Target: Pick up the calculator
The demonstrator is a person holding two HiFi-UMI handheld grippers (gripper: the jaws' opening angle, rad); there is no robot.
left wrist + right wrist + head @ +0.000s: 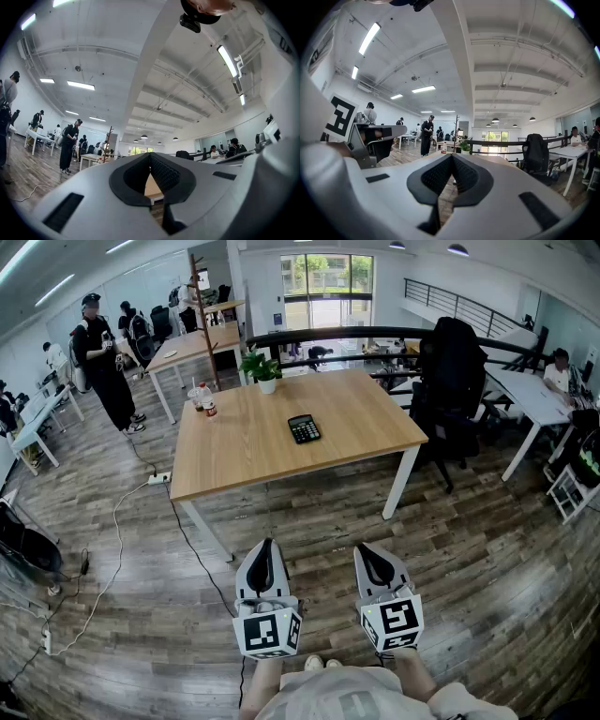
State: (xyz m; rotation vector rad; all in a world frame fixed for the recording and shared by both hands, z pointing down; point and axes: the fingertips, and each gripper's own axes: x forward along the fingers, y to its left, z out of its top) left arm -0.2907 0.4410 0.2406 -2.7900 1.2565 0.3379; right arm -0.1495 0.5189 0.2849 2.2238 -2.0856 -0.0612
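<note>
Holding the left tongs (pixel 262 554) and the right tongs (pixel 375 559) side by side, low over the wooden floor (pixel 309 521), both pointing toward the tabletop (pixel 244 451) and stopping well short of it. Pressing each pair's jaws together, tip against tip, with nothing clamped between them; showing the same in the left gripper view, where the left tongs (pixel 150 157) are meeting at the tips, and in the right gripper view, where the right tongs (pixel 452 157) are doing likewise. Seeing the calculator (pixel 304 428) lying flat on the tabletop, right of its middle, well apart from both tongs and touching nothing else. Noting a potted plant (pixel 265 371) standing at the tabletop's far edge and a bottle (pixel 208 404) standing near its far left corner, both well apart from the calculator. Spotting a black chair (pixel 450 381) standing just beyond the tabletop's right side.
</note>
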